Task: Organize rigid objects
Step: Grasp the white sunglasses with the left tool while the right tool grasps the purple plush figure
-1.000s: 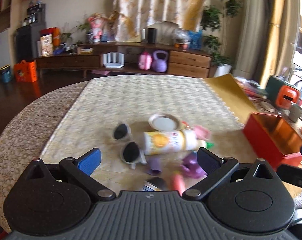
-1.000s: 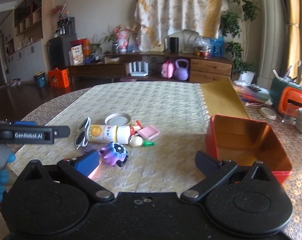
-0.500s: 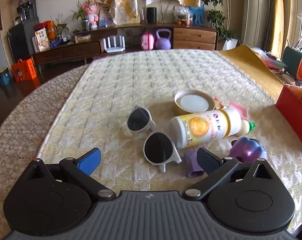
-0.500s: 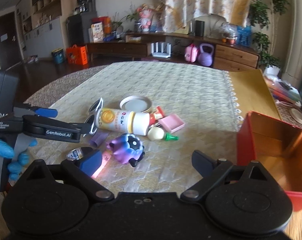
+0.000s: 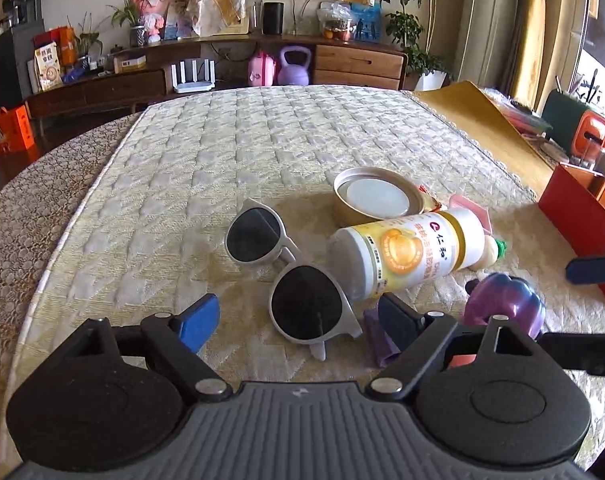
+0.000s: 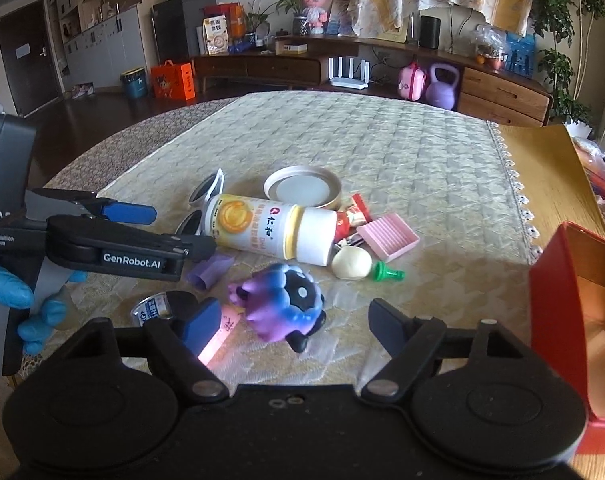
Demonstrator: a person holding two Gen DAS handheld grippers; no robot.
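Starting out, we judge | both tongs gape wide, holding nothing: left gripper [image 5: 298,316] over sunglasses [image 5: 286,280], right gripper [image 6: 298,320] over purple toy [image 6: 282,304] | bottle [image 6: 270,232], lid [image 6: 302,190], pink tray [image 6: 388,236] all on cloth | red box [image 6: 558,300] looks empty.

Bare quilt [image 5: 230,152] beyond clutter [image 5: 398,248]

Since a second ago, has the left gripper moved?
Yes. In the right wrist view the left gripper has pushed forward, toward the white bottle and sunglasses, fingers open.
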